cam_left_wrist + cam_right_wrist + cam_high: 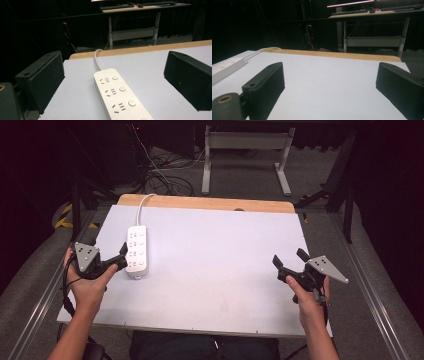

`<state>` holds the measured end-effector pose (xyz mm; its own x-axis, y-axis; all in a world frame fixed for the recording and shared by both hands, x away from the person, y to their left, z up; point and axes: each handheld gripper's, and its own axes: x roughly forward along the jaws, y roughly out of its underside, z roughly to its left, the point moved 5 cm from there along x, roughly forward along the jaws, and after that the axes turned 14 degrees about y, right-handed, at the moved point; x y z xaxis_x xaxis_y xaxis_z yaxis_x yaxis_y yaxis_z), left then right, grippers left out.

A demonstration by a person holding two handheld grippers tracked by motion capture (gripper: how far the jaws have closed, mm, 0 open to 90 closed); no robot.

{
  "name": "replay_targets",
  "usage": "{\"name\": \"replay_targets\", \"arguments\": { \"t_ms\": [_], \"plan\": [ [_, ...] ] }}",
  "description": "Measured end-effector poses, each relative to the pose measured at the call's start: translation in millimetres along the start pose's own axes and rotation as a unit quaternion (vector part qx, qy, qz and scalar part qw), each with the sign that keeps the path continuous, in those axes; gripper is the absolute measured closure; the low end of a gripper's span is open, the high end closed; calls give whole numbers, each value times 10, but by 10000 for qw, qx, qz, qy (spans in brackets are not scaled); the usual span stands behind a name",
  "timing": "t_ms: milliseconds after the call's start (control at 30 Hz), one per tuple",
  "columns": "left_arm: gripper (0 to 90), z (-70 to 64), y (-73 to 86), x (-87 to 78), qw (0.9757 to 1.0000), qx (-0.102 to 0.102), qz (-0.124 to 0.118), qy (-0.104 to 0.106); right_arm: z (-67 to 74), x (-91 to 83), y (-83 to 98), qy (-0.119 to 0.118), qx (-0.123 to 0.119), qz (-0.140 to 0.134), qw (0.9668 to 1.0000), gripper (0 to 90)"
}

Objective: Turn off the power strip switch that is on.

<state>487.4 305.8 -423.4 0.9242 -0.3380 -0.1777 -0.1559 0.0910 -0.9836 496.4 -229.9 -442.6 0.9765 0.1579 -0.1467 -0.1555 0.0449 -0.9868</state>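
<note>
Lying left of centre in the high view, a white power strip [137, 251] rests flat on the pale table [215, 270], its long side running up the frame and its cord [143, 207] curling off past the wooden far edge at the top. The cord's far end is lost among dark floor cables and cannot be followed. In the left gripper view the strip [120, 95] is cut off by the bottom edge, so only three socket rows and their round buttons show fully.

The left gripper [121, 259], at the left of the frame, is held with its jaws spread wide; the strip's near end sits just beside its tips, and in its own view the strip lies between the two black jaws without touching either.

The right gripper [290, 260], at the right of the frame and well apart from the strip, also has its jaws wide apart over bare table. In its view the strip [225, 68] shows at the left edge, partly cut off, with sockets hard to make out.
</note>
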Motion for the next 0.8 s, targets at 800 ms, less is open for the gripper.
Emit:
{"name": "replay_targets", "arguments": {
  "t_ms": [800],
  "plan": [
    [33, 64, 37, -45, 9999, -27, 47, -104, 86, 98, 20, -141, -77, 56, 9999, 88]
  ]
}}
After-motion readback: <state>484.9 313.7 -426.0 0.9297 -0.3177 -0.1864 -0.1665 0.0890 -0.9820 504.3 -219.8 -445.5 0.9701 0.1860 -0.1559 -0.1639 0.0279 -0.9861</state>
